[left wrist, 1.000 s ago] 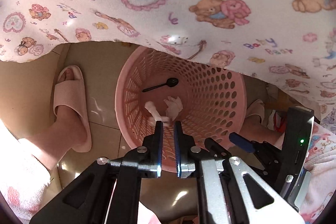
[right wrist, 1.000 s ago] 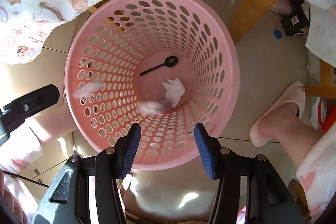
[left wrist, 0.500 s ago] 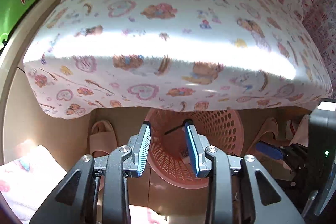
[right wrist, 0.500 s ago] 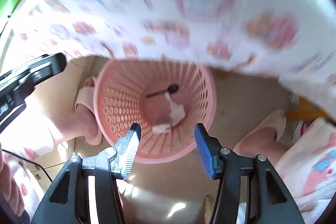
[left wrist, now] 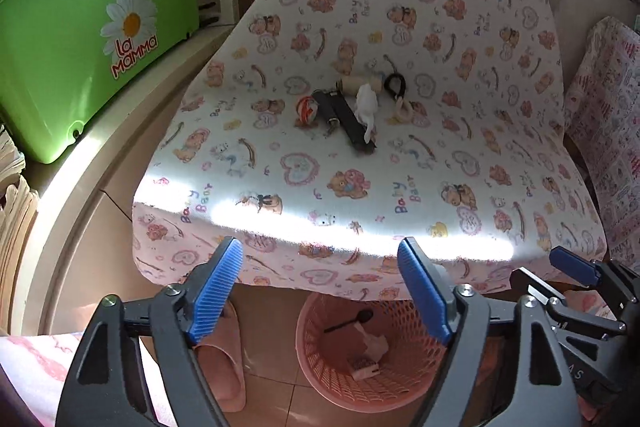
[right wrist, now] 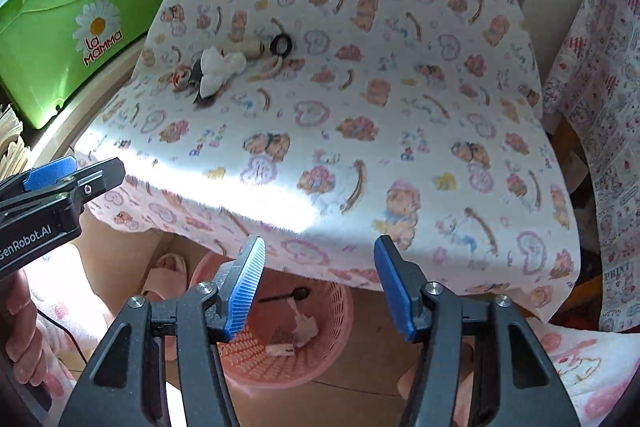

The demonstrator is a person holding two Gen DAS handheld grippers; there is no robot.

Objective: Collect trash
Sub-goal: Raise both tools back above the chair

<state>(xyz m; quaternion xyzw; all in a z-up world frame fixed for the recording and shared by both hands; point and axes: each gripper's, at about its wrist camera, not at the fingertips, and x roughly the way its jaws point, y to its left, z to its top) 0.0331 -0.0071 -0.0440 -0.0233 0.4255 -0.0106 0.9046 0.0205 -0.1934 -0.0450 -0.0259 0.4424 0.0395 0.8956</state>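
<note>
We hold our left gripper (left wrist: 320, 287) and right gripper (right wrist: 316, 287) above the basket (left wrist: 320, 379), both just opening, spread, nothing between them; a tissue (left wrist: 366, 105) lies on the cloth (left wrist: 460, 155).

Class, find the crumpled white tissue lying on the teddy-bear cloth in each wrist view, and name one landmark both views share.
Left wrist view: the white tissue lies a little above centre, against the black items.
Right wrist view: the same tissue sits upper left, partly covering those items.
Shared landmark: the green tub with the daisy logo, at the far left in both.
</note>
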